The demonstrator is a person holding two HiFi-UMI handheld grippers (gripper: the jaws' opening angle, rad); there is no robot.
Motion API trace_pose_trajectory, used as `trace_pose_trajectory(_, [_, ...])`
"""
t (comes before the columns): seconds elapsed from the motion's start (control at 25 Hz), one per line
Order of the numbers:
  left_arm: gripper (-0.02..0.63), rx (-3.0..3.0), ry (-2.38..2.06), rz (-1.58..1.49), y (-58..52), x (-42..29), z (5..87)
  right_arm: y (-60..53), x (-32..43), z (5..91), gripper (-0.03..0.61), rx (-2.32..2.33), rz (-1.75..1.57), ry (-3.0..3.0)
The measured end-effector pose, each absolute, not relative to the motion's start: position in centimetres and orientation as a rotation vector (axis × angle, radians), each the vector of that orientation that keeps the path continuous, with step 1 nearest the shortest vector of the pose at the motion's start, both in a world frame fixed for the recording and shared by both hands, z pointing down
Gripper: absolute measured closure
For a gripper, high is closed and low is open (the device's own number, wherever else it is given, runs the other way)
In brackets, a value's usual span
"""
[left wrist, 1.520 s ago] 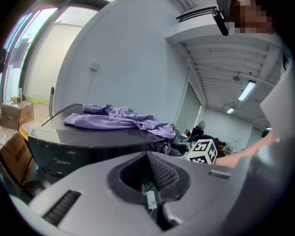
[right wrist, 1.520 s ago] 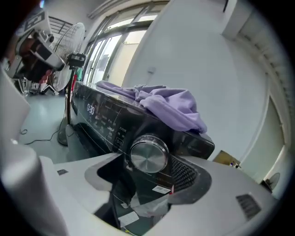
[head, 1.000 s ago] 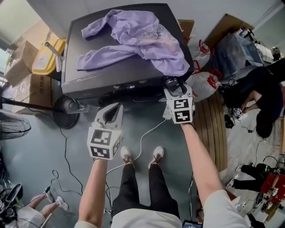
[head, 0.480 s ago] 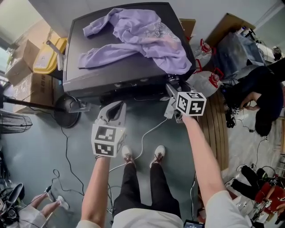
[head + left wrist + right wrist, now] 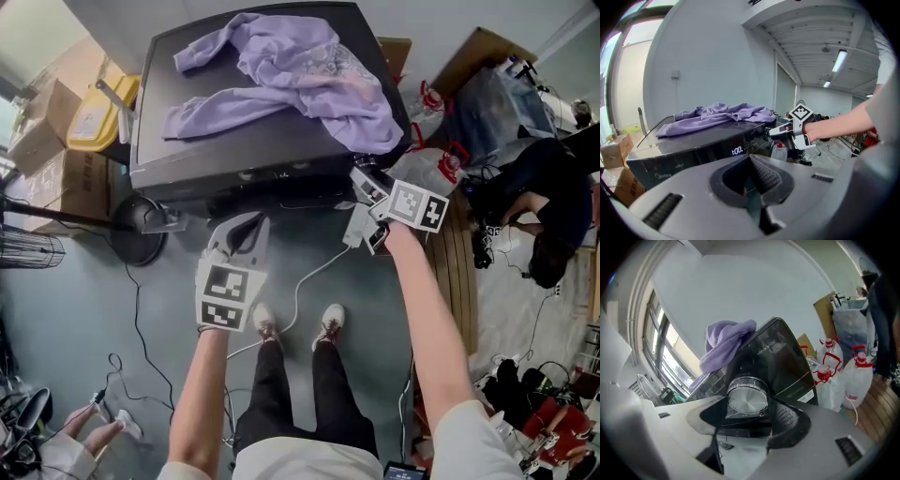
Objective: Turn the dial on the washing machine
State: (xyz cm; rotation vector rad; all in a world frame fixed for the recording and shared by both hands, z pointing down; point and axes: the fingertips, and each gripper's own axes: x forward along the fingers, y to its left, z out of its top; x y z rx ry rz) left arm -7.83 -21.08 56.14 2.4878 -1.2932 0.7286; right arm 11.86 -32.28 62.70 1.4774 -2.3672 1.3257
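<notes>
Right claw (image 5: pixel 362 178) on the dial (image 5: pixel 747 399)

My right claw pinches the silver dial at the front right corner of the washing machine (image 5: pixel 234 150), with its marker cube tilted. My left claw (image 5: pixel 239 234) hangs off the machine's front edge, pressed together on nothing. A purple garment (image 5: pixel 291 75) sprawls across the lid.

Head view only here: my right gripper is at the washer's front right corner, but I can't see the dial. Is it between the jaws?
Observer: Yes. The right gripper view shows the silver dial between the jaws of the right gripper, one jaw against each side.
Operator: Is the panel lit?
Observer: The left gripper view shows the display reading 1:00.
Operator: And my left gripper?
Observer: The left gripper has its jaws together with nothing in them, apart from the washing machine.
</notes>
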Motion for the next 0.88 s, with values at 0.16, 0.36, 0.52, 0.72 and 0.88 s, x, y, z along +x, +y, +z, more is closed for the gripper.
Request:
trace_pose_trajectory(0.16, [0.6, 2.484, -1.293, 0.718, -20.9, -7.9, 56.4, -32.3, 11.7, 62.6, 0.295, 1.454, 1.491, -2.361])
trace_pose_trajectory(0.36, [0.6, 2.481, -1.284, 0.71, -20.7, -7.7, 56.7, -32.3, 12.0, 62.9, 0.295, 1.435, 1.849, -2.346])
trace_pose_trajectory(0.52, [0.6, 2.48, -1.281, 0.713, -20.4, -7.5, 56.8, -32.3, 12.2, 63.1, 0.295, 1.447, 1.969, -2.337])
trace_pose_trajectory(0.72, [0.6, 2.491, -1.282, 0.676, -20.4, -7.6, 56.1, -32.1, 12.8, 62.3, 0.293, 1.561, 1.697, -2.353])
trace_pose_trajectory(0.88, [0.6, 2.515, -1.309, 0.596, -20.8, -8.0, 54.2, -31.2, 14.8, 60.9, 0.291, 1.669, 1.364, -2.303])
